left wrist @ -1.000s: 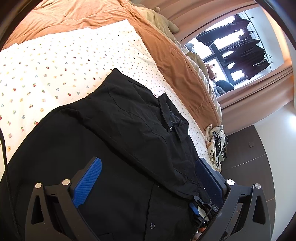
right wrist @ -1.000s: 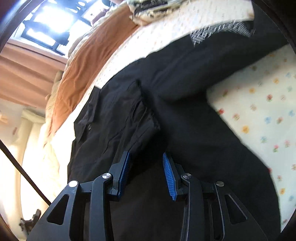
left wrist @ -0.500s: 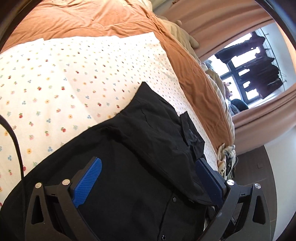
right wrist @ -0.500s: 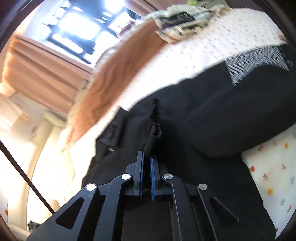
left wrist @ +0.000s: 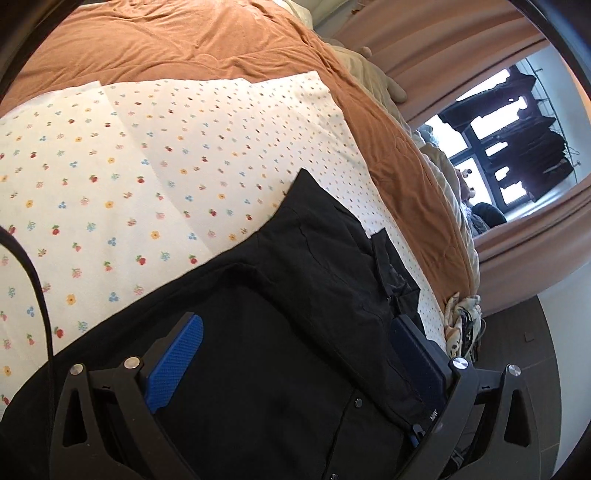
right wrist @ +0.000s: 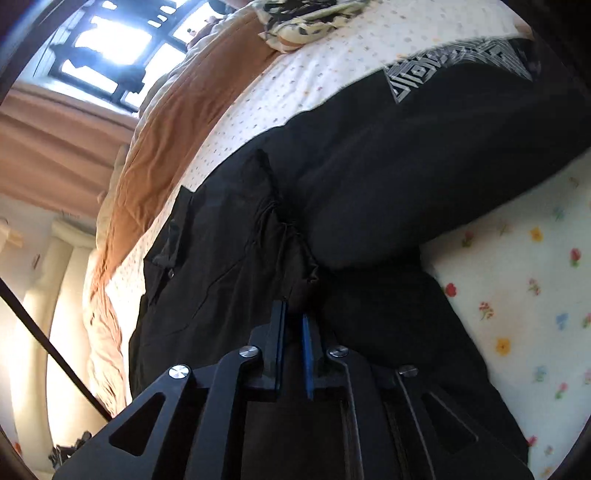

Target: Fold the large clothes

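Note:
A large black button-up shirt point(left wrist: 314, 277) lies on the flower-print sheet point(left wrist: 147, 166), collar point(left wrist: 391, 273) toward the bed's edge. My left gripper point(left wrist: 295, 350) hovers open just above its front, fingers spread wide to either side of the cloth. In the right wrist view the shirt point(right wrist: 369, 166) has a sleeve folded across it. My right gripper point(right wrist: 293, 317) holds a bunched fold of that black cloth between its blue pads point(right wrist: 306, 332). Its jaws are opening, only a narrow gap apart, and creases still run into them.
An orange blanket point(left wrist: 184, 37) covers the far side of the bed. A black-and-white patterned garment point(right wrist: 461, 62) lies beyond the shirt, and a crumpled patterned pile point(right wrist: 303, 18) sits further off. Curtains and a bright window point(left wrist: 509, 147) stand behind; dark floor point(left wrist: 535, 332) lies past the bed's edge.
The right gripper closed on the shirt's bunched fold, then sank toward the bed as its jaws parted slightly. The left gripper shifted and turned early, then held still, open throughout.

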`<action>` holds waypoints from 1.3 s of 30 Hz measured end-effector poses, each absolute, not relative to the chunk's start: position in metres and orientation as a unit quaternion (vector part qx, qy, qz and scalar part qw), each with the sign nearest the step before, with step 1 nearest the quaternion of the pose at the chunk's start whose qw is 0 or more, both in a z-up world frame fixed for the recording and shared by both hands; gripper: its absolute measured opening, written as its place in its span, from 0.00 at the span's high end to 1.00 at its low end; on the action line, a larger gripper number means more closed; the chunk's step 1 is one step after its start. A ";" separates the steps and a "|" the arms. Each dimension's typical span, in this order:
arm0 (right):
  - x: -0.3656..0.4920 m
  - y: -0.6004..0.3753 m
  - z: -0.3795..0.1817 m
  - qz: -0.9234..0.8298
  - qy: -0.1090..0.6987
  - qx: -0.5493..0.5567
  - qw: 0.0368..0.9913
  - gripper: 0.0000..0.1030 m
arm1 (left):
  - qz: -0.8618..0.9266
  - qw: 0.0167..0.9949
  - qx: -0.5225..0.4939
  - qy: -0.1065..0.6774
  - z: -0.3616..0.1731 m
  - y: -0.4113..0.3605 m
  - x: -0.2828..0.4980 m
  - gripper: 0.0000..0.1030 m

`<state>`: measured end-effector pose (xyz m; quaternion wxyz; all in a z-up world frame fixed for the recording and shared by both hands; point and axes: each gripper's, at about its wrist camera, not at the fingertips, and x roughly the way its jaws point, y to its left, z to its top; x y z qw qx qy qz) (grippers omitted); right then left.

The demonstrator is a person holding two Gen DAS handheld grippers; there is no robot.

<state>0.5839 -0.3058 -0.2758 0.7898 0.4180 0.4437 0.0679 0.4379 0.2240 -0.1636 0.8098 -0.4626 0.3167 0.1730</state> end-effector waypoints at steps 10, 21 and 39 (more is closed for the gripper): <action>0.597 -0.300 -0.287 0.089 0.421 0.427 0.795 0.96 | 0.209 0.809 -0.473 0.278 -0.165 0.239 0.422 0.17; 0.610 -0.306 -0.274 0.097 0.464 0.400 0.784 0.93 | 0.193 0.812 -0.466 0.294 -0.172 0.233 0.434 0.20; 0.529 -0.417 -0.224 -0.054 0.399 0.429 0.809 0.46 | 0.149 0.830 -0.429 0.325 -0.161 0.202 0.456 0.20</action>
